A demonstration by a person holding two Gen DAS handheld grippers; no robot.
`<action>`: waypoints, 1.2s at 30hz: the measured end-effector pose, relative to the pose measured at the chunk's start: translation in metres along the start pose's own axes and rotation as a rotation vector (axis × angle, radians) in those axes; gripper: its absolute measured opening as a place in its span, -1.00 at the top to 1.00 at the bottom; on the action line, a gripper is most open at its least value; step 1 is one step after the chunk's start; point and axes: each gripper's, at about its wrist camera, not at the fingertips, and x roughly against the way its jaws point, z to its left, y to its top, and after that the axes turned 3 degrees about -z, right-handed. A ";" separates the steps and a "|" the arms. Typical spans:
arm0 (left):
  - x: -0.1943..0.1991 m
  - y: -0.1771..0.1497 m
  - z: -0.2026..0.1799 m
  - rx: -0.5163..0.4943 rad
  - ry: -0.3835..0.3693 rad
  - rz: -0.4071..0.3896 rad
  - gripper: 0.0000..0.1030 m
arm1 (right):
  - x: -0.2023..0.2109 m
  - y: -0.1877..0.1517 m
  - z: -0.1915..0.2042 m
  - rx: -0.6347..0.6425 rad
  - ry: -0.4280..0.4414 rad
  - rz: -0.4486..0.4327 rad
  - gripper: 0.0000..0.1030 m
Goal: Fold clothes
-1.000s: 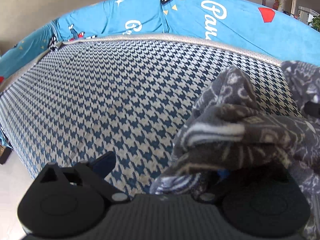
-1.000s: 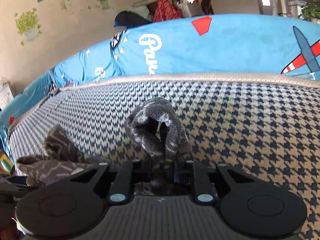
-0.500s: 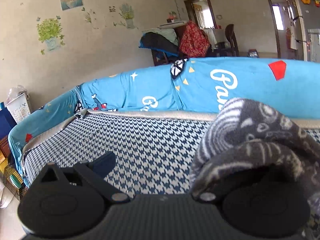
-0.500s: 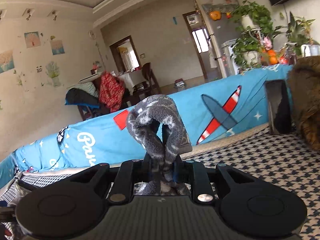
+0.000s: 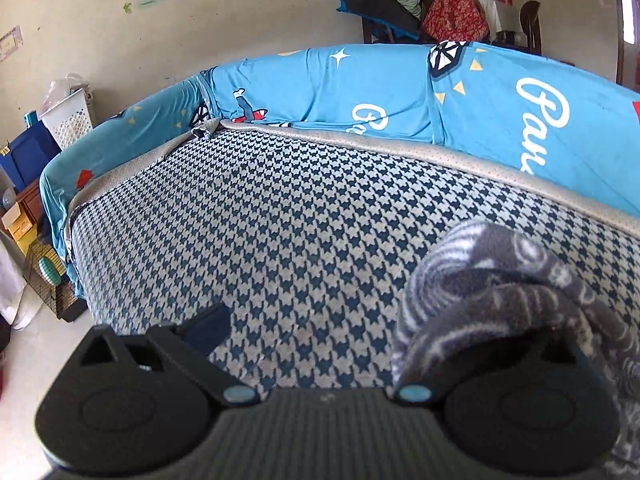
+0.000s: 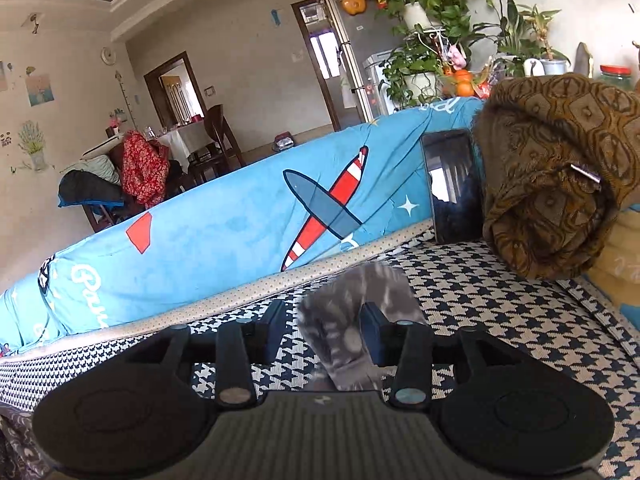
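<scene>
Living-rm setting: sofa seat (image 5: 304,232) w/ navy-and-cream houndstooth cover, grey piped edge; backrest under bright blue printed throw (image 5: 460,96) (white script, stars, red/white plane motif (image 6: 320,208) in right wrist view). Item 1: grey patterned fleece garment (image 5: 500,280), white swirl print. In left wrist view a bunched fold of it drapes over the right-hand finger of the left gripper (image 5: 316,324), covering that finger fully; other finger (image 5: 206,322) bare, well apart from the fabric, so jaws stand wide, nothing pinched between them. Cloth hangs on down the frame's right edge. Item 2: right gripper (image 6: 320,328), fingers spread apart; blurred strip of the same garment (image 6: 352,320) sits in the gap, lying against the right-hand finger (image 6: 372,332), clear of the left-hand one (image 6: 274,328); not clamped. More of the fleece at bottom-left corner of right wrist view. Misc, right wrist view: black phone (image 6: 452,184) propped upright against backrest, touching brown patterned bundle (image 6: 556,168) at seat's far right end; potted plants (image 6: 432,28) and oranges behind sofa. Misc, left wrist view: white lattice basket (image 5: 68,120) and blue box by wall at left; dark jacket and red cloth on chair (image 5: 420,12) beyond backrest. Wall stickers of plants.
</scene>
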 end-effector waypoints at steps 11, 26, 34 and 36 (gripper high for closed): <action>-0.032 -0.024 0.038 0.013 0.014 0.123 -1.00 | -0.028 -0.049 0.045 0.235 0.245 0.258 -0.18; -0.065 -0.042 0.087 0.057 0.085 0.241 -1.00 | -0.033 -0.111 0.106 0.379 0.539 0.494 -0.58; -0.069 -0.047 0.077 0.035 -0.014 0.306 -1.00 | -0.047 -0.138 0.144 0.528 0.485 0.467 -0.75; -0.069 -0.048 0.072 0.016 -0.051 0.310 -1.00 | -0.049 -0.142 0.150 0.552 0.485 0.452 -0.78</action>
